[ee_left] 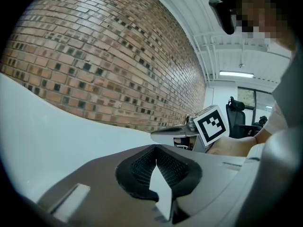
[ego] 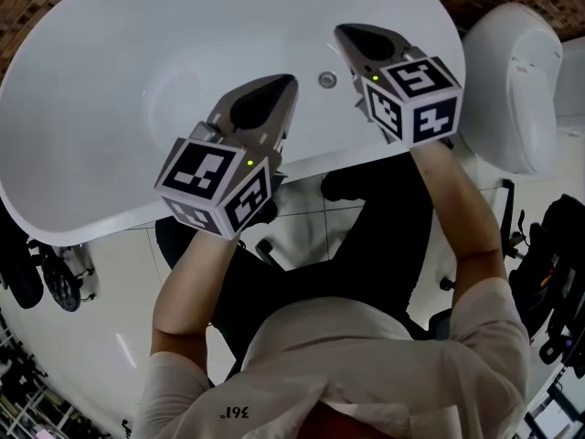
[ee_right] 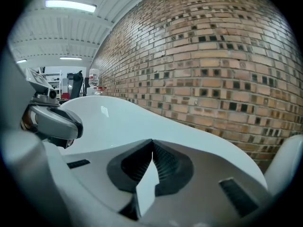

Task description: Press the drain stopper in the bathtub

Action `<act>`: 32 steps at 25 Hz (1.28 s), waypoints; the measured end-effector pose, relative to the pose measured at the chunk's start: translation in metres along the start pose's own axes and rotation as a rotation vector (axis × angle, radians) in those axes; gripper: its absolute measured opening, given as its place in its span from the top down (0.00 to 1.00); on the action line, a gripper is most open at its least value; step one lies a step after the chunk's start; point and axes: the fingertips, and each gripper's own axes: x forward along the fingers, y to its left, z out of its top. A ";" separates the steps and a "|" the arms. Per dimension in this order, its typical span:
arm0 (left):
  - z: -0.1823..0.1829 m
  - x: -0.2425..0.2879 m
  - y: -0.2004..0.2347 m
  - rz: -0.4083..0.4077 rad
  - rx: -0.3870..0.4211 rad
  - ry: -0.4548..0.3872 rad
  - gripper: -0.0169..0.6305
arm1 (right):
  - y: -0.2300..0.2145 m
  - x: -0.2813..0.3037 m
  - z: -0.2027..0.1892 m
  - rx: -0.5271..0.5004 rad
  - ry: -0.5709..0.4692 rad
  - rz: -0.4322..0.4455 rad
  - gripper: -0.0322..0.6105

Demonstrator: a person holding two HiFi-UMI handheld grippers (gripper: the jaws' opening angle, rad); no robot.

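The left gripper and right gripper are held over the bathtub with jaws closed together on nothing, and the drain stopper is seen between their two tips.

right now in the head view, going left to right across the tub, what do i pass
left gripper → drain stopper → right gripper → rounded white fixture
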 end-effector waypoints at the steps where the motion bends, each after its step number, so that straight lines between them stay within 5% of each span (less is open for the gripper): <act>1: 0.001 0.003 0.002 0.002 0.002 0.003 0.97 | -0.001 0.002 0.000 -0.001 0.001 0.002 0.93; 14: 0.003 0.053 0.024 0.021 0.030 0.059 0.97 | -0.020 0.048 0.007 -0.015 0.018 -0.010 0.93; 32: -0.048 0.114 0.073 0.068 0.036 0.195 0.97 | -0.064 0.126 -0.058 0.003 0.172 -0.096 0.93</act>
